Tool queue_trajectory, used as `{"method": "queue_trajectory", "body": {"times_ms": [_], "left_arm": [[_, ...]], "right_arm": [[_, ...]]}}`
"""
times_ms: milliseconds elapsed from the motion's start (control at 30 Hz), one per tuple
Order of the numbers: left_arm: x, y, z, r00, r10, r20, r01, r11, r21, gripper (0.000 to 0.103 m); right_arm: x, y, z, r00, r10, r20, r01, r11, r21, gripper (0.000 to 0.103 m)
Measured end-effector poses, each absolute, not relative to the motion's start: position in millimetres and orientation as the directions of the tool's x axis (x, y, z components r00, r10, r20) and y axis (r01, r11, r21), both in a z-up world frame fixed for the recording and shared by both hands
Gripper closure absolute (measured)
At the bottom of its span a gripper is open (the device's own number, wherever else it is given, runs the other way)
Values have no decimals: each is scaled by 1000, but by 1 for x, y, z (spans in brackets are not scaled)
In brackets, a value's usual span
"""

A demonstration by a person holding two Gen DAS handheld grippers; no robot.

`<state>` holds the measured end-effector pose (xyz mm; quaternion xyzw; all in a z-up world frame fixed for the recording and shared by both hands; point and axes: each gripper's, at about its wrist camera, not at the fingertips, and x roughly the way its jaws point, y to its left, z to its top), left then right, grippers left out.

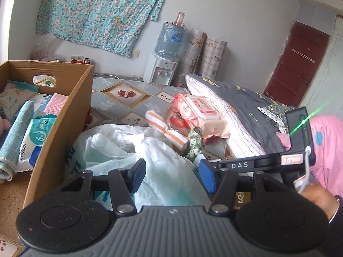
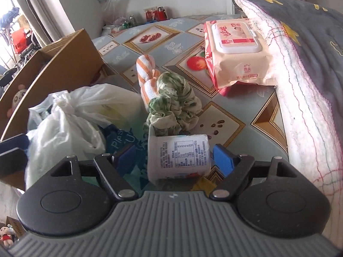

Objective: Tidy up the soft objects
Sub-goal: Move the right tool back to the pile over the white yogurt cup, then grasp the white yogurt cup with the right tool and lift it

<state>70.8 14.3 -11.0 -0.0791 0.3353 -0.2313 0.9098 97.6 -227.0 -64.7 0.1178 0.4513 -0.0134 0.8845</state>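
Observation:
My left gripper [image 1: 172, 174] is open over a crumpled white plastic bag [image 1: 137, 150], beside the cardboard box [image 1: 64, 115] that holds wipe packs and a rolled blue towel [image 1: 15, 141]. My right gripper [image 2: 173, 160] is open, its jaws on either side of a white tissue pack [image 2: 179, 156] without squeezing it. Beyond it lie a green patterned cloth [image 2: 173, 102], an orange-striped rolled towel [image 2: 146, 72] and a pink wet-wipes pack [image 2: 235, 51]. The towel [image 1: 165, 128] and wipes pack [image 1: 199, 111] also show in the left wrist view.
A folded grey and white quilt [image 2: 304, 81] borders the table on the right. White plastic bags [image 2: 70, 115] sit between the box [image 2: 51, 72] and the tissue pack. A water dispenser [image 1: 163, 64] and a red door [image 1: 298, 64] stand behind.

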Motion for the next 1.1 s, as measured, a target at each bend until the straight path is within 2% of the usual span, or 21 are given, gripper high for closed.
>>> {"method": "queue_trajectory", "body": {"times_ms": [33,67,267,400,500,667,833,1100], "left_arm": [[72,15,-11,668,-473,-574,365,881,-302,48],[73,16,-12,667,-473,-576,362,881,-303,48],[73,14,-11,658,-483,-577,370,875,-311,48],[71,8,-9,644,-512,-569,403,859,-317,48],[69,-1,-6,632,-531,-565,433,846,-311,48],[67,-22,-2,614,-542,-574,480,833,-273,47],[66,-49,-3,590,-556,-585,525,815,-245,47],[72,-93,-17,540,-543,-643,587,790,-174,43]], "right_arm": [[99,-229,-68,587,91,-805,137,968,209,29],[101,-233,-71,583,102,-806,150,962,229,38],[95,-267,-79,602,213,-769,219,882,416,40],[87,-305,-92,629,329,-704,306,728,613,40],[78,-327,-103,653,380,-655,338,627,701,39],[60,-345,-101,684,339,-647,369,604,707,39],[51,-354,-100,691,324,-646,376,602,704,47],[57,-348,-96,686,299,-664,351,663,661,48]]}}
